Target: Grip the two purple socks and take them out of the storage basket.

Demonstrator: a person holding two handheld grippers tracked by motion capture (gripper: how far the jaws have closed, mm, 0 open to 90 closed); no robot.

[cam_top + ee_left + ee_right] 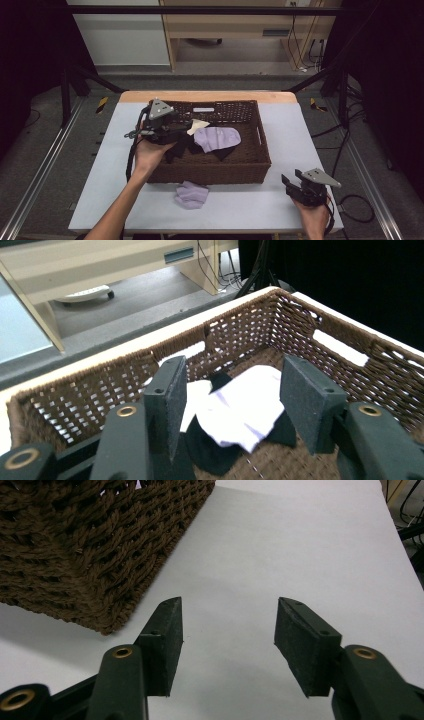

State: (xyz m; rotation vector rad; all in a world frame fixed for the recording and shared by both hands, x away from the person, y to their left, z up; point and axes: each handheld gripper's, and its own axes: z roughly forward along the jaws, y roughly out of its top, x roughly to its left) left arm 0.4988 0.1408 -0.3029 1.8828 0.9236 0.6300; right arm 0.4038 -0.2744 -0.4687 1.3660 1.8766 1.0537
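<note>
A brown wicker basket (250,167) stands mid-table. In it lie a lilac sock (217,137), a cream cloth (198,125) and dark garments (180,147). My left gripper (182,131) hovers over the basket's left part, open and empty; in the left gripper view its jaws frame the pale sock (245,410) lying on black cloth (212,452). A second lilac sock (192,194) lies on the table in front of the basket. My right gripper (291,181) rests open at the table's front right, off the basket's corner (100,580), nothing between its jaws (227,645).
The white table top (300,135) has free room right of the basket and along the front edge. Black frame posts and cables stand on both sides. A wooden desk and floor lie beyond the table's far edge.
</note>
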